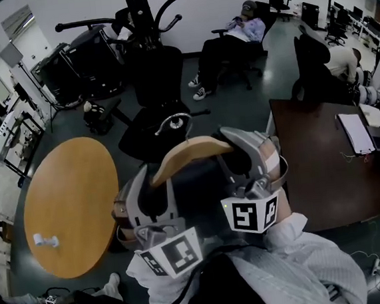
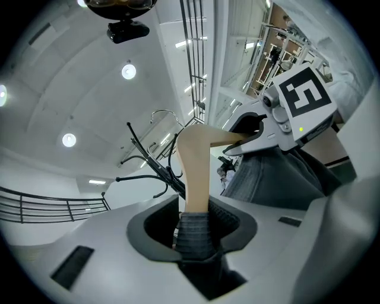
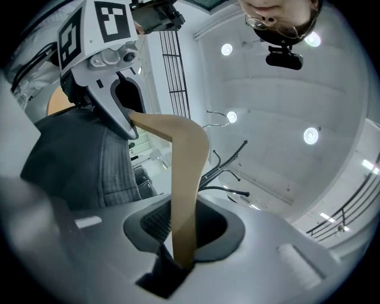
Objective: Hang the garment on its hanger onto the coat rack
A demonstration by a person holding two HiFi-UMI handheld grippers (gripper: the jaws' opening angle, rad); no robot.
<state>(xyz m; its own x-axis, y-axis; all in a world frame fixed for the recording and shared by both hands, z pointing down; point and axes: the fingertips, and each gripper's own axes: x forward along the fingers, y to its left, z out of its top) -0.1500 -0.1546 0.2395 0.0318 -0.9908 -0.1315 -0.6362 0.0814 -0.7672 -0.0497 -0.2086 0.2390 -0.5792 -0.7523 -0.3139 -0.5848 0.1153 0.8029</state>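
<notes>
In front of the coat rack [image 1: 144,32], we hold the wooden hanger [image 1: 189,153] raised with the garment [image 2: 273,172] draped on it, left claw [image 2: 194,228] and right claw [image 3: 183,237] each pinching one arm; hooking it on remains.

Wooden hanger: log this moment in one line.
left claw: shut on wooden hanger | right claw: shut on wooden hanger | grey garment: draped on hanger | hook: not yet on coat rack
</notes>
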